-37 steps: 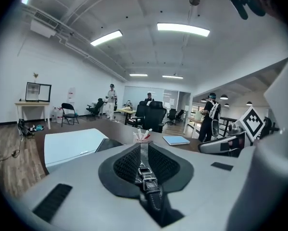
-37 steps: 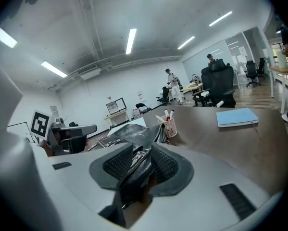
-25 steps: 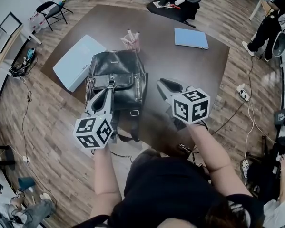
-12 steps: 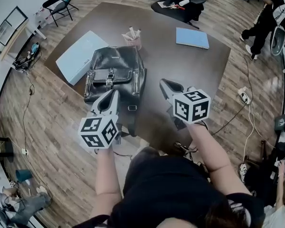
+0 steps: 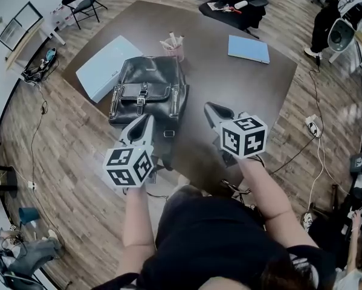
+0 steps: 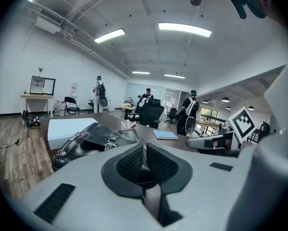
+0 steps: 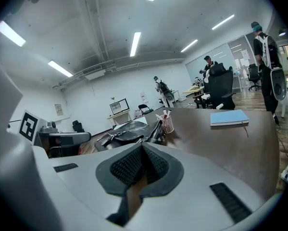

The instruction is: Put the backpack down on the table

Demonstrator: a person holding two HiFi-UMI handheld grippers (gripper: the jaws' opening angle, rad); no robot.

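A black leather backpack (image 5: 145,89) lies flat on the brown table (image 5: 229,95), buckle side up, with its straps trailing over the near edge. My left gripper (image 5: 145,121) hovers just short of the bag's near end, shut and holding nothing. My right gripper (image 5: 210,109) is over bare table to the right of the bag, also shut and holding nothing. In the left gripper view the backpack (image 6: 93,141) lies beyond the closed left gripper (image 6: 144,148). In the right gripper view the backpack (image 7: 129,131) lies ahead to the left of the closed right gripper (image 7: 143,149).
A white box (image 5: 105,68) lies left of the bag, a pink pen cup (image 5: 174,48) stands behind it, and a blue notebook (image 5: 248,48) lies at the back right. Office chairs, people and floor cables surround the table.
My left gripper has drawn back off the backpack toward the table's near edge. The right gripper has hardly moved. The backpack stays flat on the table.
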